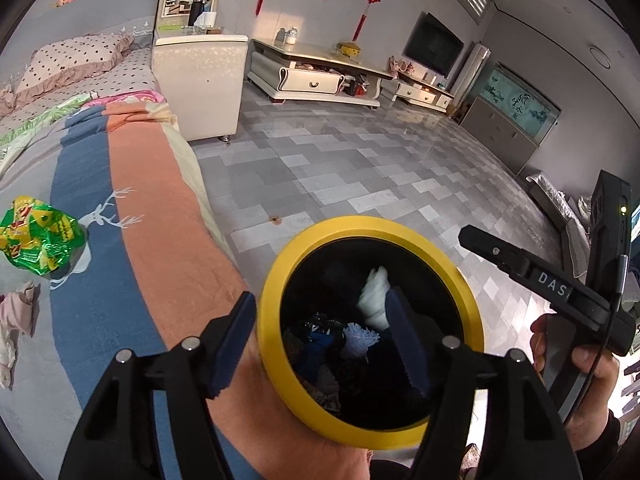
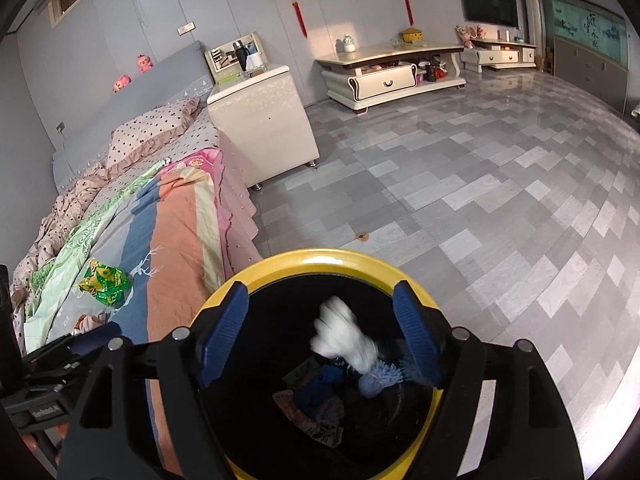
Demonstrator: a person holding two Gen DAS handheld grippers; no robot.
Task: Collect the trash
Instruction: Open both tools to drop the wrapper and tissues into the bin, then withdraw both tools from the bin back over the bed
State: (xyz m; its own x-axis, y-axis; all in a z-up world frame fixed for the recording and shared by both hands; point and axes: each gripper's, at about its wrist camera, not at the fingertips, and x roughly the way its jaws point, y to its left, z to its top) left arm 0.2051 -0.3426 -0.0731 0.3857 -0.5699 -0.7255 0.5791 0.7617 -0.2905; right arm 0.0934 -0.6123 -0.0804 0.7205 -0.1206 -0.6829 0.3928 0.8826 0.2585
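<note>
Both grippers are hanging over the yellow-rimmed bin (image 2: 320, 258) beside the bed (image 1: 160, 208). The right gripper (image 2: 320, 336) is standing with jaws wide apart, a blurred white wad (image 2: 344, 338) between them, touching neither pad. The left gripper (image 1: 320, 340) is gaping too, straddling the bin's rim. Farther off, a green wrapper (image 1: 38, 236) is lying on the bedspread, near its edge.

White wad (image 2: 344, 338) in bin (image 2: 320, 260): motion-blurred.
</note>
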